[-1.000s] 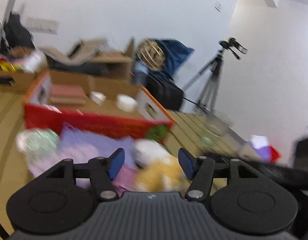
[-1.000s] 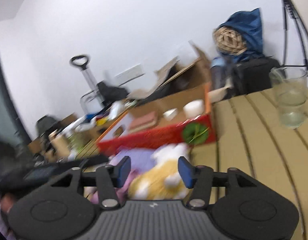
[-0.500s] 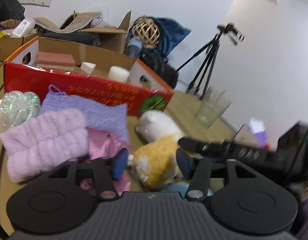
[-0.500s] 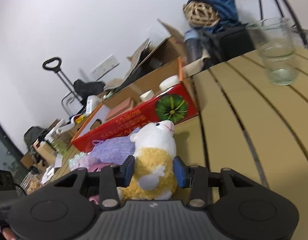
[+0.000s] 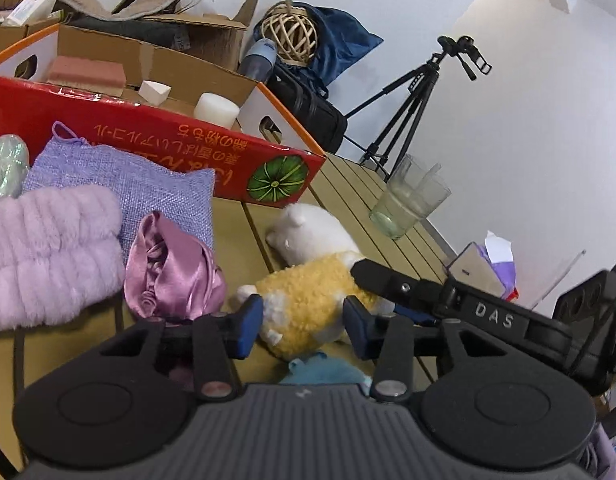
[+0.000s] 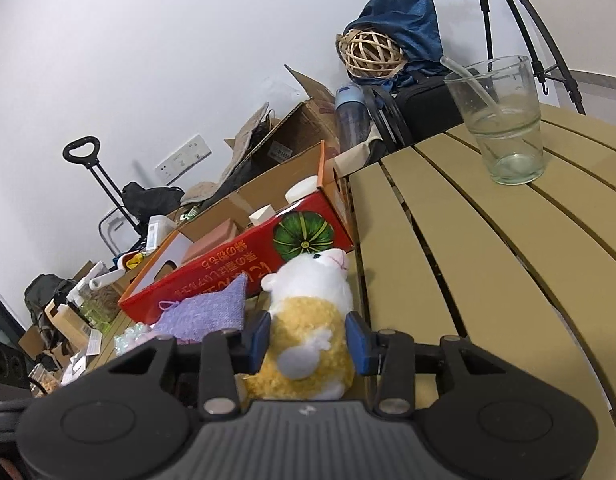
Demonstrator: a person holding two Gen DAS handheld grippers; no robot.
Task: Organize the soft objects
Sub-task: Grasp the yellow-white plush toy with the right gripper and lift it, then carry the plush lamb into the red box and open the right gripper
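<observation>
A yellow and white plush hamster [image 6: 311,320] lies on the slatted table. My right gripper [image 6: 309,340] has its blue pads against both sides of the plush body; its black finger reaches across the plush in the left wrist view [image 5: 387,280]. My left gripper [image 5: 304,330] is open just above the same plush [image 5: 304,304], not touching it. A fluffy pink band [image 5: 48,248], a satin pink scrunchie [image 5: 172,276], a purple woven pouch [image 5: 124,188] and a blue cloth [image 5: 323,372] lie near it. A red cardboard box [image 5: 168,136] stands behind them.
A glass with a straw [image 6: 503,120] stands on the table at the right. The box holds a pink block [image 5: 88,74] and white pieces [image 5: 216,108]. A tripod [image 5: 419,92], bags and cartons stand beyond the table edge.
Both grippers have come down and closer to the plush. My right gripper's pads have narrowed onto its body. The views have sharpened.
</observation>
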